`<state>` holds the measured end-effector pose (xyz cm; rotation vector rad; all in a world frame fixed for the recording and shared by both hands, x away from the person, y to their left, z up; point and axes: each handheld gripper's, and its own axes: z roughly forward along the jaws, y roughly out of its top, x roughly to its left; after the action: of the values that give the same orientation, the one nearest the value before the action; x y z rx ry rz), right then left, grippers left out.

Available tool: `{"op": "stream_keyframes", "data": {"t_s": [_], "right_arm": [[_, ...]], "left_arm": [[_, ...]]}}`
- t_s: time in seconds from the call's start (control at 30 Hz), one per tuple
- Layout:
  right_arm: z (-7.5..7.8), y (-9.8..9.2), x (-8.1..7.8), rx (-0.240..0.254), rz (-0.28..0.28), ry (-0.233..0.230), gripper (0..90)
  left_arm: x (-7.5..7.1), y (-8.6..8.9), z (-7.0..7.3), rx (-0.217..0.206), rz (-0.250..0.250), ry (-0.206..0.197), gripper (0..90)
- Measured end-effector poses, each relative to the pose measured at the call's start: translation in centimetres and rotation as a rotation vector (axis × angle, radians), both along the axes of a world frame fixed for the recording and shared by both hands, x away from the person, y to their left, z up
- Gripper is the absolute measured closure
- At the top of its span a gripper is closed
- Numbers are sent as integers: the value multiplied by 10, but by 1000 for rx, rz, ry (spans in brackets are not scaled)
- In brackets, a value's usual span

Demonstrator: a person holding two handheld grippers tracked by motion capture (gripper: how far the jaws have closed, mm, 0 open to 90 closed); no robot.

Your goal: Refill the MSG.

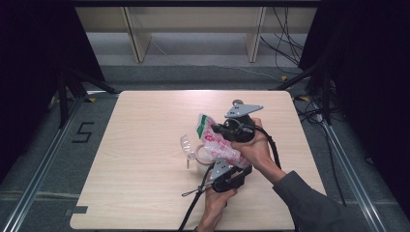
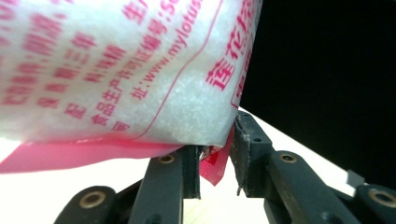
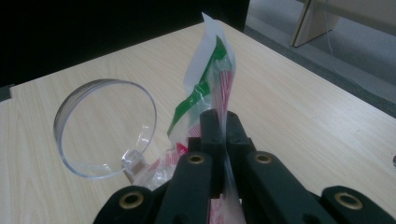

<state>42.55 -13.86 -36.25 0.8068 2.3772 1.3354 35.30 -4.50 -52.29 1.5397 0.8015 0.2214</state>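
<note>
A plastic bag of white granules (image 1: 218,144) with pink print and a green top is held up over the table between both grippers. My right gripper (image 3: 223,122) is shut on the bag's (image 3: 210,79) thin upper part, just below the green band. In the high view this right gripper (image 1: 216,129) is the farther one, under its grey plate. My left gripper (image 2: 217,151) is under the bag's (image 2: 140,70) bottom corner. Its jaws stand a little apart, with the pink bottom seam hanging loosely between them. The left gripper (image 1: 220,163) comes up from below the bag.
A clear plastic cup (image 1: 191,147) with a handle stands on the wooden table (image 1: 140,193) just left of the bag; its round rim (image 3: 105,128) lies beside the right jaws. A small round object (image 1: 237,102) lies near the table's far edge. Cables and shelf legs lie beyond.
</note>
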Motion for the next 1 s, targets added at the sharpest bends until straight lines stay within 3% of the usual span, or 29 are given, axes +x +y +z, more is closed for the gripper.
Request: {"op": "stream_keyframes", "data": {"t_s": [0.23, 0.27, 0.3, 0.33, 0.37, 0.43, 0.47, 0.5, 0.57, 0.6, 0.63, 0.67, 0.77, 0.83, 0.87, 0.9, 0.93, 0.97, 1.0], "right_arm": [[4, -10, -5, 26, 16, -5, 900], [4, -12, -5, 19, 26, -30, 900], [4, -13, -6, 22, 25, -28, 900], [4, -14, -9, 39, 15, 4, 900], [3, -15, -9, 45, 18, -8, 900], [2, -17, -11, 64, 5, 5, 900], [1, -19, -9, 77, 11, -16, 900], [2, -21, -10, 79, 11, -17, 900], [1, -25, -12, 99, 16, -12, 900], [0, -27, -12, 103, 5, -17, 900], [-1, -29, -11, 111, 22, -18, 900], [-1, -31, -15, 120, 1, 3, 900], [-2, -35, -17, 120, 1, 2, 900], [-4, -38, -14, 134, 11, -25, 900], [-4, -38, -15, 147, 7, -8, 900], [-4, -40, -15, 137, 7, -19, 900], [-5, -41, -16, 150, -9, -16, 900], [-6, -42, -14, 149, 17, -38, 900], [-7, -43, -17, 151, 5, -11, 900]], "left_arm": [[0, 3, 1, 14, -1, 19, 693], [-1, 4, 1, 24, 4, 27, 687], [-2, 2, 1, -1, 4, 39, 672], [-2, 4, 0, 6, -2, 41, 658], [-2, 4, 0, 2, -1, 45, 650], [-4, 5, 1, 26, 18, 44, 635], [-5, 5, 1, 37, 18, 41, 625], [-5, 8, 2, 72, 24, 41, 615], [-4, 7, 2, 34, 21, 59, 605], [-4, 10, 2, 63, 19, 68, 591], [-4, 8, 1, 51, 25, 72, 584], [-4, 8, 1, 50, 21, 77, 581], [-6, 8, 3, 58, 30, 98, 546], [-5, 8, 3, 59, 29, 101, 532], [-5, 10, 3, 84, 32, 102, 521], [-5, 9, 3, 66, 35, 108, 507], [-5, 10, 3, 76, 36, 116, 492], [-4, 10, 3, 56, 22, 119, 471], [-5, 11, 3, 73, 17, 127, 443]]}}
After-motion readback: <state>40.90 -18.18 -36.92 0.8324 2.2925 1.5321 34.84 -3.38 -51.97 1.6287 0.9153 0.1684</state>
